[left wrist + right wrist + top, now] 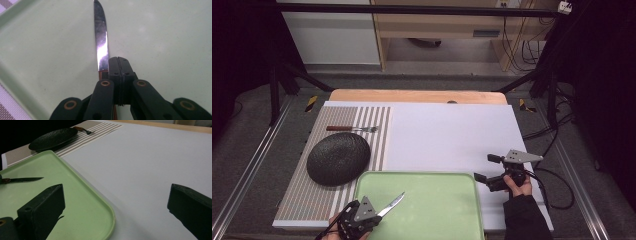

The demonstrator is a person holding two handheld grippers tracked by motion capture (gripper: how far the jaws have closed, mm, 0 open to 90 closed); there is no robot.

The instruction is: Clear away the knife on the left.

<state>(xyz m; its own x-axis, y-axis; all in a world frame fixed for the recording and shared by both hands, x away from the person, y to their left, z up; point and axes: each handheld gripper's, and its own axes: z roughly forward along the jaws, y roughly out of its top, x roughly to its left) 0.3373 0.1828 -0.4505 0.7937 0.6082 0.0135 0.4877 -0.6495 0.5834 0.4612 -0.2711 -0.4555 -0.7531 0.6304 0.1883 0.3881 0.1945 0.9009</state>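
A steak knife (392, 204) with a serrated steel blade (101, 37) and a reddish-brown handle juts out over the pale green tray (412, 173). My left gripper (377, 212) is shut on its handle at the tray's near left corner, and the jaws (118, 60) meet over the handle, which is mostly hidden beneath them. The blade points away toward the tray's middle. My right gripper (483, 167) stands open over the white sheet just right of the tray, jaws wide apart (116, 190) with nothing between them. From there the knife (22, 179) shows at far left.
A dark textured plate (338, 158) lies on a striped placemat (377, 125) at left. Behind it lies a fork (352, 129) with a brown handle. A white sheet (452, 135) covers the middle and right of the table. The tray's rim (110, 220) is close to the right gripper.
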